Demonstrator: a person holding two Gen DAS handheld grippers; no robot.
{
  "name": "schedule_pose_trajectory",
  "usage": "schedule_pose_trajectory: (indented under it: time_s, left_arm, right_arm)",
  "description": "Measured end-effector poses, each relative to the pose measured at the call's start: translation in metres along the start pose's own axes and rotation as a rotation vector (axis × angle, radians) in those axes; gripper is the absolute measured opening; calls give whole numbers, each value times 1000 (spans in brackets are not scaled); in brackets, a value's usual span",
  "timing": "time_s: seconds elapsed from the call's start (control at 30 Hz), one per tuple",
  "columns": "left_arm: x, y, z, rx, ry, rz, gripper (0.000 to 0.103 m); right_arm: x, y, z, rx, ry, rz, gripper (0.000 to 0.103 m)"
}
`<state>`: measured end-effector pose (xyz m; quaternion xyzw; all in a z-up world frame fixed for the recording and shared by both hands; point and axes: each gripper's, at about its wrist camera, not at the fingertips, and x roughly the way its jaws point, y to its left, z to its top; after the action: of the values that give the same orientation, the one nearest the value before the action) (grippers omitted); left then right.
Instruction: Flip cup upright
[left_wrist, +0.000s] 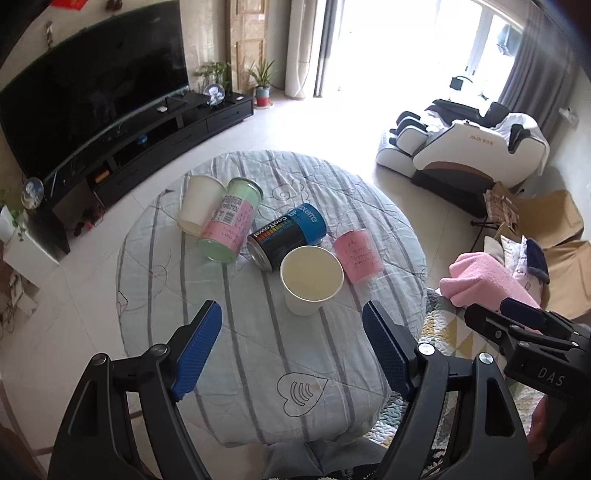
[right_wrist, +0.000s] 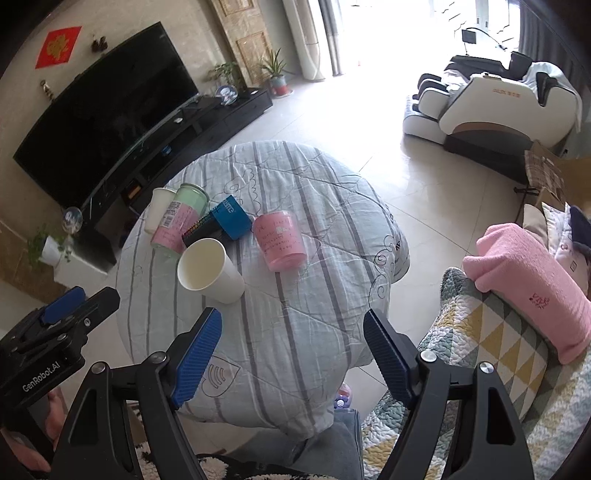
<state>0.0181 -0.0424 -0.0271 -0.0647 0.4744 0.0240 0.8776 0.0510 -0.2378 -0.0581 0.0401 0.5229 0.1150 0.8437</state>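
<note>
A white paper cup (left_wrist: 310, 278) (right_wrist: 208, 269) stands upright, mouth up, on the round cloth-covered table (left_wrist: 258, 369) (right_wrist: 295, 314). A pink cup (left_wrist: 357, 254) (right_wrist: 281, 240) stands upside down to its right. A second white cup (left_wrist: 197, 209) (right_wrist: 158, 208) stands upside down at the far left. A green-and-pink jar (left_wrist: 231, 221) (right_wrist: 177, 221) and a blue-and-black can (left_wrist: 286, 234) (right_wrist: 218, 221) lie on their sides. My left gripper (left_wrist: 291, 339) (right_wrist: 70, 306) is open and empty, held above the near table. My right gripper (right_wrist: 291, 341) (left_wrist: 517, 317) is open and empty, right of the cups.
A TV (left_wrist: 92, 96) on a black stand (left_wrist: 177, 122) is at the far left. A massage chair (left_wrist: 465, 144) stands far right. A quilted seat (right_wrist: 480, 350) with a pink towel (right_wrist: 532, 288) is close on the right. Cardboard boxes (left_wrist: 554, 229) lie beyond it.
</note>
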Motion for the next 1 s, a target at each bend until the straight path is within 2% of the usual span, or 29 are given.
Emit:
schedule_pose_trajectory:
  time_s: [0.47,1.0]
  left_arm:
    - [-32,13,-23,29,-78,-5,80]
    - [-48,9,-31,36,-140,-20,80]
  right_arm:
    - [-29,14,-36,41,-73,-33,80]
    - [-41,20,-46,5,-129,-42,81]
